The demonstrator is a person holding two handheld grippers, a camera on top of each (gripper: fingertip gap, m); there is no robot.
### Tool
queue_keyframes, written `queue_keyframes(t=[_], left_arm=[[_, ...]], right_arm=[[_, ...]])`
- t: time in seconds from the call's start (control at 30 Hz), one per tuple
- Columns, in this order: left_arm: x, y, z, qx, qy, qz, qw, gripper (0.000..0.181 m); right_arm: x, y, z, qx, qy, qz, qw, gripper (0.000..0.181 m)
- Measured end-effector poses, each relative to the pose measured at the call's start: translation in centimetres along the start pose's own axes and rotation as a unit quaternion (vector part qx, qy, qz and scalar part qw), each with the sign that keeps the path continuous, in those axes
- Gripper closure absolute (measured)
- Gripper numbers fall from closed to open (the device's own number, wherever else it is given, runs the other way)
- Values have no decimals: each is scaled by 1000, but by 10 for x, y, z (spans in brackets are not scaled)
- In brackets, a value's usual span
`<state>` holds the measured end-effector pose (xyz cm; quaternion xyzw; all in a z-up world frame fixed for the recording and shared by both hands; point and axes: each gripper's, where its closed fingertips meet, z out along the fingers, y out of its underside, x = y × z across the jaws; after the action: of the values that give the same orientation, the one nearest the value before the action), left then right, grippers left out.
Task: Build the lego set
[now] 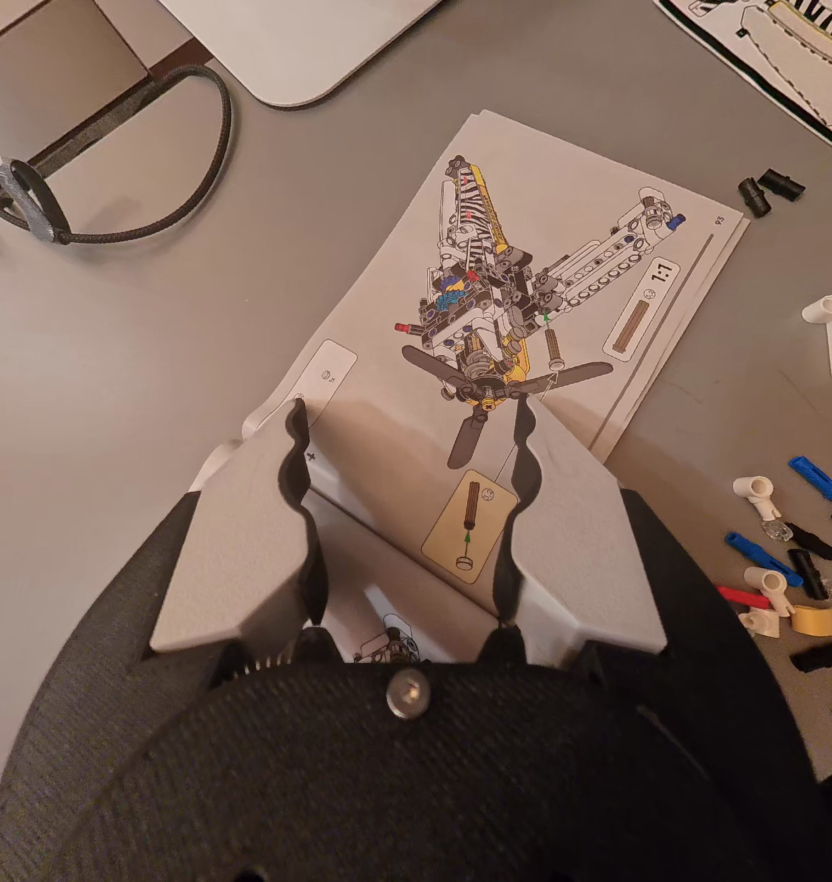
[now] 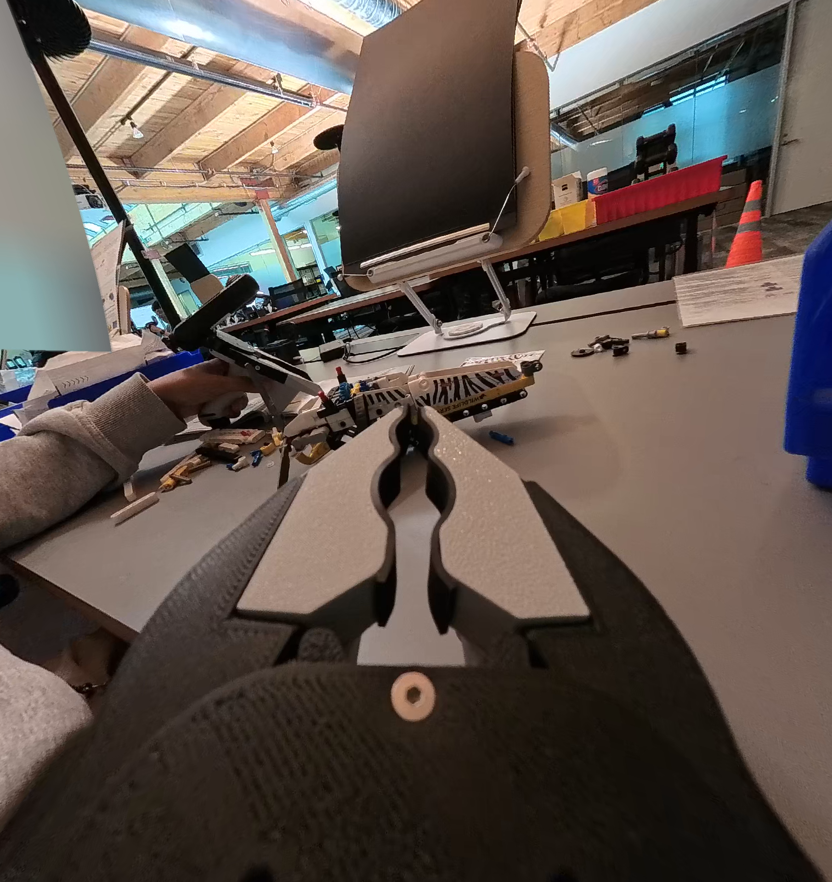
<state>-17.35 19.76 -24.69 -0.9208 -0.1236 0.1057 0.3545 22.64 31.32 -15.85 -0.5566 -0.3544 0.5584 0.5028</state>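
The right gripper [image 2: 415, 414], at frame centre, has its fingers nearly together on what seems a small dark part; whether it grips it I cannot tell. Just beyond the tips lies the zebra-striped model [image 2: 445, 387], long axis left to right. The left gripper [image 1: 410, 405] hangs spread wide and empty over the instruction booklet [image 1: 523, 296], so the right is nearer.

Lower left of the left wrist view, the grey table [image 1: 118, 429] lies bare, easy passage. Lower right is cluttered with loose lego pieces [image 1: 786, 563]. In the right wrist view, the zebra-striped model [image 2: 433, 391] blocks the centre, a blue bin [image 2: 824, 343] walls the right edge.
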Motion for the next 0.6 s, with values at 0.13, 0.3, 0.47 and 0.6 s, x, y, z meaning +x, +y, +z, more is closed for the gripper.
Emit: queue_keyframes(t=[0.13, 0.3, 0.47, 0.6], left_arm=[[0, 0, 0, 0, 0, 0, 1000, 92], [0, 0, 0, 1, 1, 0, 1000, 92], [0, 0, 0, 1, 1, 0, 1000, 92], [0, 0, 0, 2, 1, 0, 1000, 92]], right_arm=[[0, 0, 0, 0, 0, 1, 1000, 181], [0, 0, 0, 1, 0, 1, 1000, 181], [0, 0, 0, 1, 0, 2, 1000, 181], [0, 0, 0, 1, 0, 3, 1000, 181]])
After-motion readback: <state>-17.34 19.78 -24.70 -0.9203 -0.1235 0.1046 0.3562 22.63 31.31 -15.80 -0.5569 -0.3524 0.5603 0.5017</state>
